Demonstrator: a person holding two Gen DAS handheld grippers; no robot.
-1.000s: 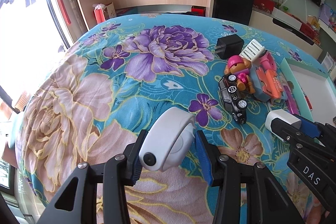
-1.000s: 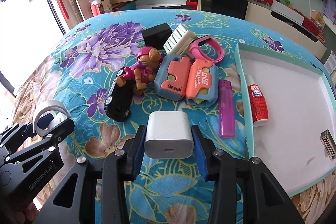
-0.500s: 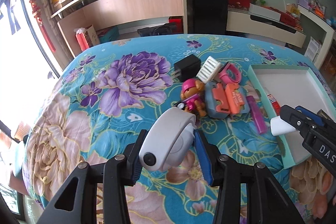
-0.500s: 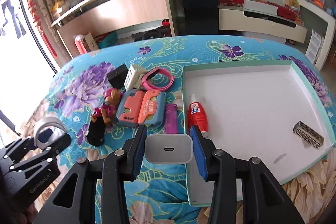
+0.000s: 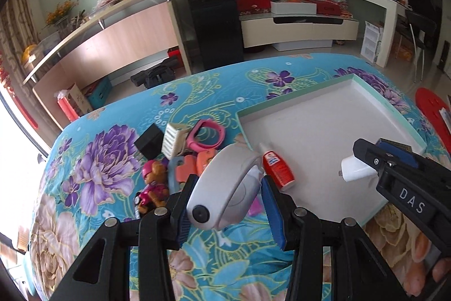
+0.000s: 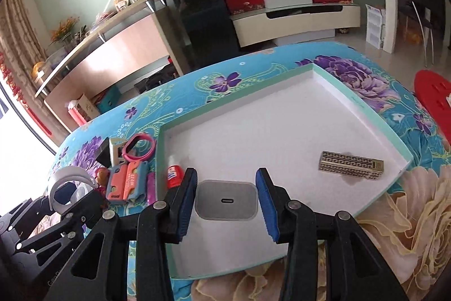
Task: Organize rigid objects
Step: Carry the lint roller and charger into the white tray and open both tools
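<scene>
1. Both of your grippers are now hanging over the tray [image 6: 375, 114], having come across from the toy pile a second ago.
2. Your right gripper [image 6: 227, 200] is clamping the white charger [image 6: 226, 200] above the tray's near end; you are placing it, so lower it, then part the fingers.
3. Your left gripper [image 5: 225, 200] is gripping the grey tape dispenser [image 5: 225, 188] over the tray's left edge.
4. Farther in, a red bottle [image 5: 277, 169] and a patterned lighter [image 6: 351, 165] are lying; steer clear of them.

Floral bedspread [image 6: 282, 66] under tray [image 6: 375, 114], toys [image 5: 153, 182]
</scene>
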